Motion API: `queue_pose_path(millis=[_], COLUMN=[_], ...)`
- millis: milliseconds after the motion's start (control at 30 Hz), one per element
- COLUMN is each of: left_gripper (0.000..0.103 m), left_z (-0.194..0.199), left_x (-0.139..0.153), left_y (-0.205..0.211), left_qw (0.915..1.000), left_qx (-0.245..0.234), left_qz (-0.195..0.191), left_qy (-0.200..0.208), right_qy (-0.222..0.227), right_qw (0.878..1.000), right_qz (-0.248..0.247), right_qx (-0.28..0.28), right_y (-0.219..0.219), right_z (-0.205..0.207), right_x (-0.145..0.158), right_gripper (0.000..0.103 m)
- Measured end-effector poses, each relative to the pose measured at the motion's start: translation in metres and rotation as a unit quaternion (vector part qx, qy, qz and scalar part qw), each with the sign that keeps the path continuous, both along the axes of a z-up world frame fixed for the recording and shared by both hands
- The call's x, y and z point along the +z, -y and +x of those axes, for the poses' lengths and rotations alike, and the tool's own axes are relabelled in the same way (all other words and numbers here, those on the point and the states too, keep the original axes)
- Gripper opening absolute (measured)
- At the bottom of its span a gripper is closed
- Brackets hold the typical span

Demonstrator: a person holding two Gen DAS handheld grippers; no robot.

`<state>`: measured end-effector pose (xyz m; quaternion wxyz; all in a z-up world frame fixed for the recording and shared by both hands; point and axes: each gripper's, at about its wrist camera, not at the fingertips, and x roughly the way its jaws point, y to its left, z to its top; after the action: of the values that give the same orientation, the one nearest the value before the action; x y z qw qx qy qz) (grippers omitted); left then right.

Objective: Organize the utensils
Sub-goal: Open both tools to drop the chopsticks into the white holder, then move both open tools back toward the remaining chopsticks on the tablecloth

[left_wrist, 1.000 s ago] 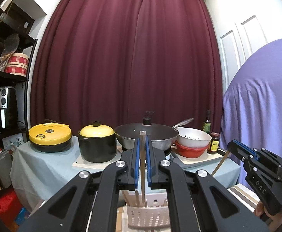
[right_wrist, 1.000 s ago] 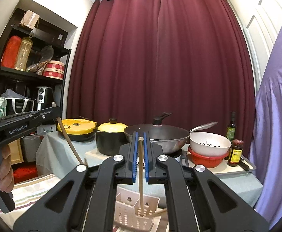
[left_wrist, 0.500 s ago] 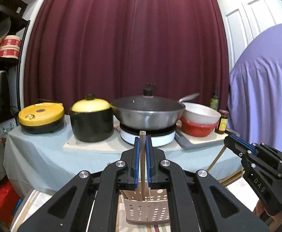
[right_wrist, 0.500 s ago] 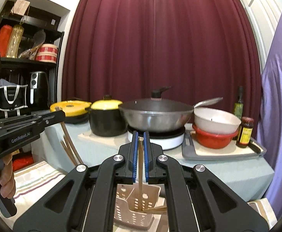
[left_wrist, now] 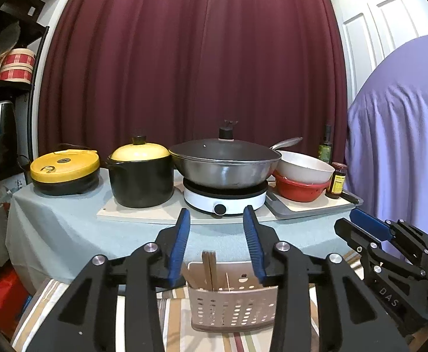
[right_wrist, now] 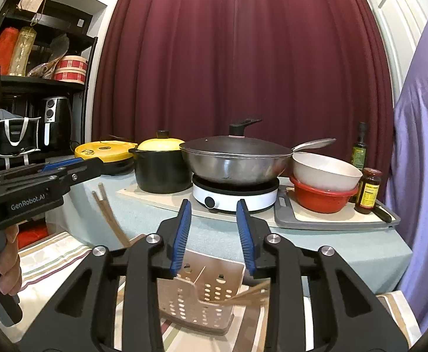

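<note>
Two hand-held grippers hover over one perforated beige utensil holder (left_wrist: pixel 233 305) standing on a striped cloth (left_wrist: pixel 52 296) in front of a cloth-covered table (left_wrist: pixel 67 228). The left gripper (left_wrist: pixel 216 243) and the right gripper (right_wrist: pixel 214 234) have each just been opening, their blue pads now apart with nothing between them. Two wooden chopsticks (left_wrist: pixel 209 268) stand upright in a rear compartment of the holder in the left wrist view; in the right wrist view, chopsticks (right_wrist: pixel 250 292) slant out over the holder's right rim, their number unclear. On the table behind sit one lidded wok (left_wrist: pixel 225 161) on one white cooktop (left_wrist: pixel 224 198), one yellow-lidded black pot (left_wrist: pixel 140 176), two stacked bowls (left_wrist: pixel 302 177) and two bottles (right_wrist: pixel 363 170).
</note>
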<state>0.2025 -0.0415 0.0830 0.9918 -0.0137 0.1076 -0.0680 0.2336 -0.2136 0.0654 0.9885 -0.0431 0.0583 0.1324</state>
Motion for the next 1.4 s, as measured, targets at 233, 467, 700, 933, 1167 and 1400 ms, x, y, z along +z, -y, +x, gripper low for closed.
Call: queue_pose_path(millis=[233, 467, 700, 933, 1167, 1400], left_gripper=[0.040, 0.040, 0.040, 0.040, 0.040, 0.040], left_z=[-0.036, -0.065, -0.095, -0.118, -0.139, -0.162], left_x=[-0.009, -0.024, -0.049, -0.079, -0.104, -0.132], left_y=[-0.005, -0.007, -0.008, -0.010, -0.013, -0.010], left_qw=[1.0000, 0.9998, 0.9991, 0.9969, 0.9940, 0.9905], left_qx=[0.006, 0.008, 0.017, 0.027, 0.035, 0.027], left_qz=[0.001, 0.000, -0.003, -0.005, -0.005, -0.002], left_qy=[-0.002, -0.018, -0.040, -0.074, -0.104, -0.135], right_qy=[-0.005, -0.016, -0.038, -0.066, -0.094, -0.115], right_qw=[1.000, 1.000, 0.999, 0.998, 0.995, 0.993], right_qz=[0.000, -0.002, -0.007, -0.009, -0.015, -0.020], right_qx=[-0.002, -0.008, -0.010, -0.012, -0.014, -0.015], right_y=[0.004, 0.005, 0.005, 0.009, 0.009, 0.009], right_z=[-0.036, -0.076, -0.110, -0.139, -0.166, -0.188], right_x=[-0.005, -0.021, -0.047, -0.073, -0.100, -0.124], right_gripper=[0.034, 0.034, 0.034, 0.034, 0.034, 0.034])
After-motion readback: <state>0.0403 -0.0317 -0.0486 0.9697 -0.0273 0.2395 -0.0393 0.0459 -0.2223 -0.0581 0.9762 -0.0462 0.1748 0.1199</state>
